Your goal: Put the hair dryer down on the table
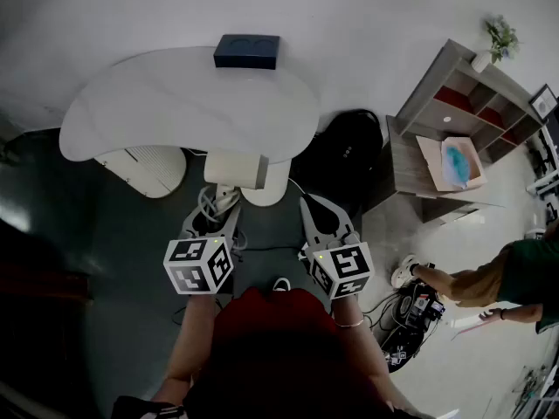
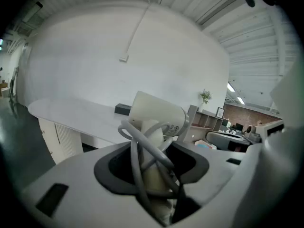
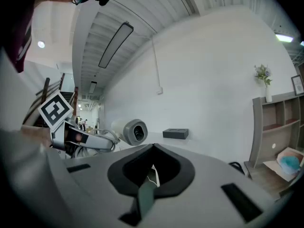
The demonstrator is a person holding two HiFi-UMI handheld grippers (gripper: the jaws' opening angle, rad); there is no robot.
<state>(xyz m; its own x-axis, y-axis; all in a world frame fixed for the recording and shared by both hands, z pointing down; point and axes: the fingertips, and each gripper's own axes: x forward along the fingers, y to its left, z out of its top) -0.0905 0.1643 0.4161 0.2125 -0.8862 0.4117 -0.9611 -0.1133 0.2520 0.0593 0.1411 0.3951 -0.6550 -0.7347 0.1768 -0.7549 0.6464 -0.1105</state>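
An off-white hair dryer (image 1: 234, 168) hangs in front of the near edge of the white table (image 1: 175, 103). My left gripper (image 1: 214, 221) is shut on its handle, and the grey cord (image 2: 137, 146) is wound around handle and jaws. In the left gripper view the dryer's body (image 2: 156, 113) stands upright above the jaws. From the right gripper view I see the dryer's round end (image 3: 134, 131) and the left gripper (image 3: 80, 139) off to the left. My right gripper (image 1: 319, 216) sits beside it, jaws together with nothing between them (image 3: 153, 148).
A dark box (image 1: 247, 51) lies at the table's far edge. A white cabinet (image 1: 144, 168) stands under the table and a black bag (image 1: 349, 147) lies on the floor to the right. Further right are a wooden shelf unit (image 1: 472, 94), floor cables (image 1: 406, 308) and a person (image 1: 515, 278).
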